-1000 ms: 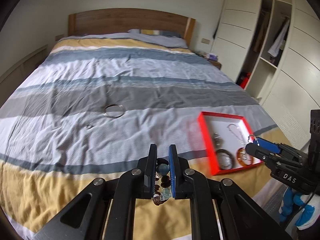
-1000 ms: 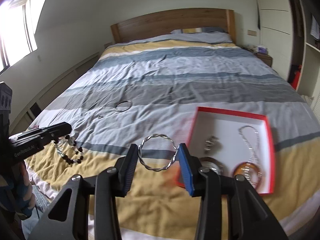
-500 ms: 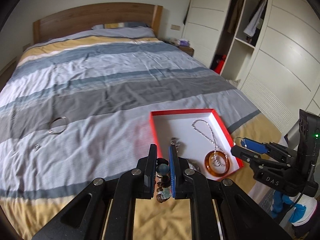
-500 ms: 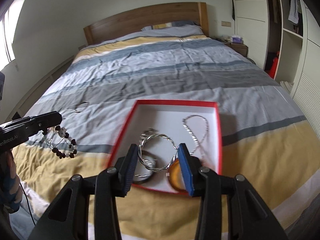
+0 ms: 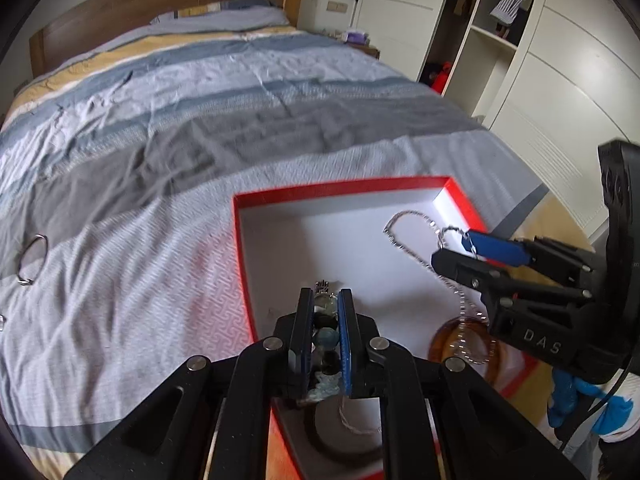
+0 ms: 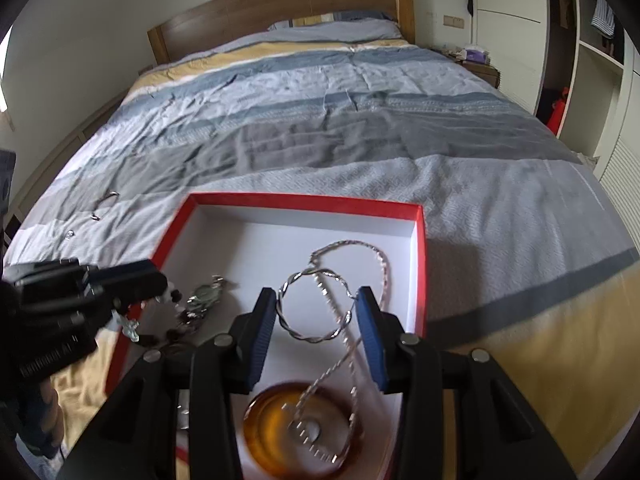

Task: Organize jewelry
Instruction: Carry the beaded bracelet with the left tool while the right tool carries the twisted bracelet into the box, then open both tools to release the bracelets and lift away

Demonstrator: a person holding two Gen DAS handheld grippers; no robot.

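Note:
A red box with a white inside (image 5: 340,216) (image 6: 304,204) lies on the striped bed. It holds a silver chain necklace (image 5: 404,240) (image 6: 376,264), an amber bangle (image 5: 440,344) (image 6: 280,424), a watch (image 6: 204,294) and a dark bangle (image 5: 340,440). My left gripper (image 5: 325,344) (image 6: 156,284) is shut on a beaded bracelet (image 5: 326,340) above the box's near left part. My right gripper (image 6: 318,316) (image 5: 452,248) is shut on a twisted silver bangle (image 6: 316,308) and holds it above the box.
A silver hoop (image 5: 34,250) (image 6: 106,198) and small silver pieces (image 6: 70,234) lie on the bed left of the box. The wooden headboard (image 6: 280,4) is at the far end. White wardrobes with open shelves (image 5: 500,52) stand to the right.
Both grippers have moved right and forward with their jewelry, from above the bedspread to above the red box. The box now looks closer and larger.

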